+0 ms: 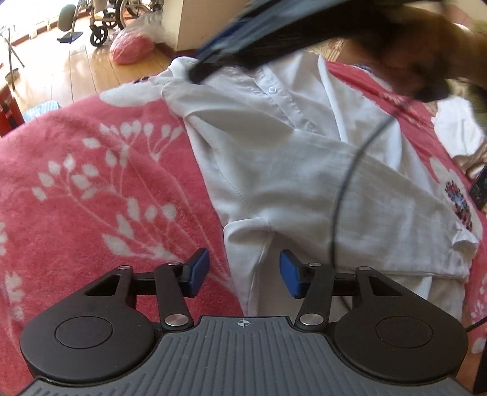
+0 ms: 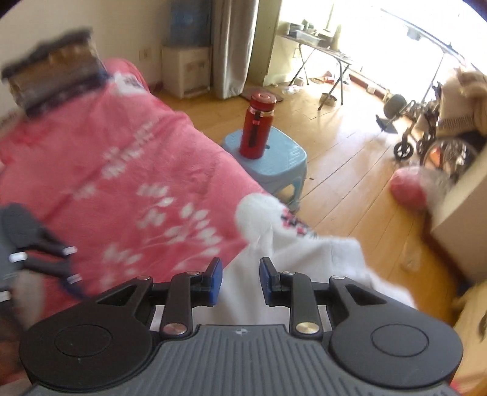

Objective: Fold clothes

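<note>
Lying across a pink floral blanket (image 1: 91,170) on the bed, the white button-up shirt (image 1: 274,170) sits directly ahead of the left tool (image 1: 244,272). One sleeve is folded across the shirt body; the collar end lies farthest from the tool. Left tool: blue pads (image 1: 199,269) partly spread, nothing gripped. The shirt's lower side seam lies below the gap between them; contact with the fabric cannot be judged. A thin black cable (image 1: 350,170) curves over the shirt ahead and right of this tool. Far ahead, near the collar, a dark blurred shape crosses the view; not identifiable. Beyond the bed, ahead and left: wooden floor (image 1: 61,70), a pink bag (image 1: 131,48), a wheelchair (image 1: 103,21).

Right wrist view, motion-blurred. Left tool appears at far left over the blanket. Right tool (image 2: 240,281): pads (image 2: 216,281) a small way apart, pinching nothing. White shirt fabric (image 2: 304,268) lies under and just ahead of the gap, bunched to the right of the tool at the blanket edge. Ahead of it, off the bed: a light-blue stool (image 2: 280,158) with a red bottle (image 2: 257,128) standing upright on it. Ahead and right: pink bag and wheelchair again.
</note>
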`<act>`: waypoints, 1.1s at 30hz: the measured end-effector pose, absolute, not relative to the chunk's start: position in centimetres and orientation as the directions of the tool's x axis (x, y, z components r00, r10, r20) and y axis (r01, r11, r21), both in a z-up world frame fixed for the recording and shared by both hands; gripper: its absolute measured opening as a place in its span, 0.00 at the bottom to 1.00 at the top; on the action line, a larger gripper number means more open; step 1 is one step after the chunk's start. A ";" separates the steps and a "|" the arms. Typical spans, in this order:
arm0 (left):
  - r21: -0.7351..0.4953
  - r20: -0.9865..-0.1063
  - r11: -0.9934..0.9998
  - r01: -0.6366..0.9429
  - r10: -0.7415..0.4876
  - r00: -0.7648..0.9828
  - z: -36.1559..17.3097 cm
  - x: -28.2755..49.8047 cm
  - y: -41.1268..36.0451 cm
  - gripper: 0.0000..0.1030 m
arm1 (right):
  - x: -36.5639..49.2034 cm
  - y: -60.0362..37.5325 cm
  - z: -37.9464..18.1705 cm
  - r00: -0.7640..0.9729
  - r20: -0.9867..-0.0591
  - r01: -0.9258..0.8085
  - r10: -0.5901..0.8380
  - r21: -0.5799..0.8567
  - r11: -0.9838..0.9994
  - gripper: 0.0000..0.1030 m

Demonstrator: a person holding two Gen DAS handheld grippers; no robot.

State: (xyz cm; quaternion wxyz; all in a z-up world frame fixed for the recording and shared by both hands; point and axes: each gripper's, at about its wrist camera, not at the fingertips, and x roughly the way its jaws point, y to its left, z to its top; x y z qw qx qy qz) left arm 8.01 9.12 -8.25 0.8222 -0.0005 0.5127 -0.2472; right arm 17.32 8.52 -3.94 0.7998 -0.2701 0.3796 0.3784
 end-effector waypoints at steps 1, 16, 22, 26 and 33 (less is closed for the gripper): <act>-0.260 -0.841 0.876 0.406 -0.412 0.350 -8.4 8.0 9.2 0.41 | 18.4 9.0 -4.6 0.423 -0.816 -0.799 0.393 -0.132 0.586 0.28; -0.342 -0.835 0.887 0.310 -0.438 0.333 -9.7 7.4 11.0 0.07 | 25.9 2.4 -7.7 0.363 -0.771 -0.411 0.522 0.370 0.833 0.00; -0.349 -0.835 0.887 0.303 -0.441 0.330 -9.7 6.8 11.5 0.05 | 25.1 -4.5 -9.8 0.471 -0.569 -0.171 0.674 0.691 0.702 0.00; -0.351 -0.837 0.887 0.299 -0.441 0.324 -9.6 6.5 11.8 0.03 | 24.9 -6.6 -12.5 0.487 -0.501 -0.062 0.715 0.797 0.601 0.01; -0.351 -0.847 0.892 0.285 -0.432 0.308 -9.5 5.8 12.3 0.02 | 26.5 -4.2 -14.0 0.417 -0.567 -0.094 0.711 0.751 0.654 0.10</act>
